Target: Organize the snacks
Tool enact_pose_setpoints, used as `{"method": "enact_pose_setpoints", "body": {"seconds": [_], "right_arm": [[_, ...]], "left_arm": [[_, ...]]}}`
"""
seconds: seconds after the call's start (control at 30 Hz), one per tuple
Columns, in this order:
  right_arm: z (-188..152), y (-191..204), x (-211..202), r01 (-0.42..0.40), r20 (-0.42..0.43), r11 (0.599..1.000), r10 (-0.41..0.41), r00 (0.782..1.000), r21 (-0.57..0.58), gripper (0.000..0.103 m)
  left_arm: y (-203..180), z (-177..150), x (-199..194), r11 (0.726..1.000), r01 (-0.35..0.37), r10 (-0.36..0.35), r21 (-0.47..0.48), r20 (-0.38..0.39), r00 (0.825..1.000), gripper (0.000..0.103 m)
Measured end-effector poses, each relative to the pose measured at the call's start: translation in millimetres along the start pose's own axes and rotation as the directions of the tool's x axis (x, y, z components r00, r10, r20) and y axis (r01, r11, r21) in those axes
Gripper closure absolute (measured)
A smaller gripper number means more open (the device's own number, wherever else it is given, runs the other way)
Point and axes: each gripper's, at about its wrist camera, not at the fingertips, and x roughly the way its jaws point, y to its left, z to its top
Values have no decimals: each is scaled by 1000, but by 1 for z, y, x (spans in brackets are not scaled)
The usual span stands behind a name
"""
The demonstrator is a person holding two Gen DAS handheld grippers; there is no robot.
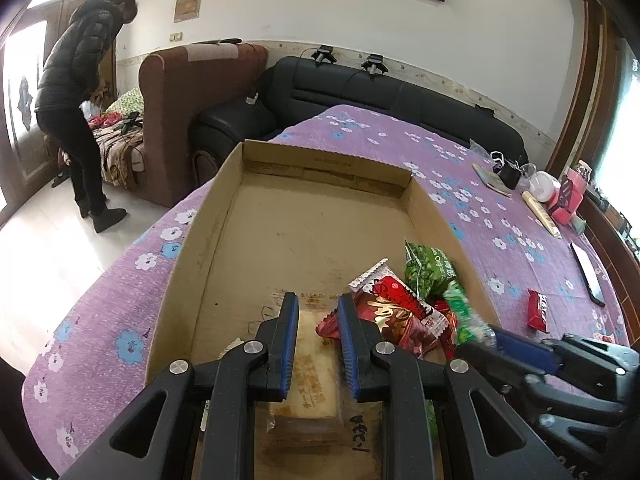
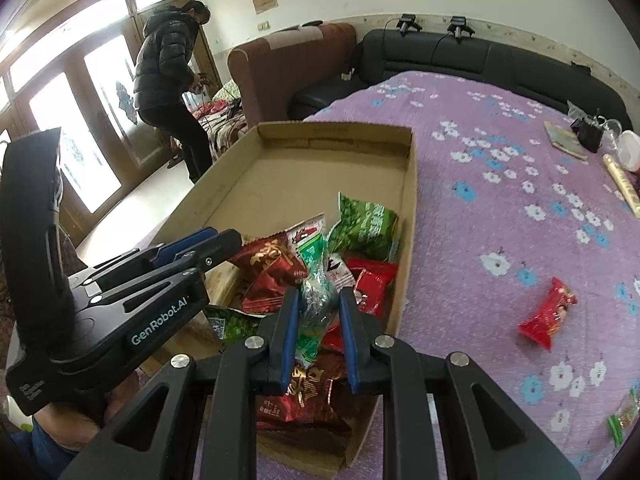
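While my right gripper (image 2: 319, 312) pinches a crinkly green packet (image 2: 316, 300) over the cardboard box (image 2: 408, 184), my left gripper (image 1: 318, 320) clamps a pale flat wrapped snack (image 1: 314, 380).

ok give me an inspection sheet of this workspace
Surface: purple floral cloth under a cardboard tray.
Job's things: snack packets piled in the tray's near right corner; red packet out on the cloth.
Clutter: book, jar at the far edge.
Grippers: left gripper shut on a pale packet; right gripper shut on a green packet.
Cables: leads on the black sofa.
Surroundings: person by the door.
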Motion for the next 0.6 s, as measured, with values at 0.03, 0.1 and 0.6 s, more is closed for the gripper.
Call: {"method": "enact_pose_setpoints", "body": {"seconds": [0.03,0.1,0.6], "right_arm": [[-1,0,2,-7,-8,1000,7,1000,3,84],[-2,1,5,-12,-13,1000,12,1000,5,84],[-7,-115,-72,187,151,930,-244,958,315,84]], "left_arm": [[0,0,0,1000,6,-6,-1,-4,1000,82],[2,1,3,1000,27,-28,-9,-18,999,82],[-111,34,-8,943,279,-256,183,-140,957,46]]}}
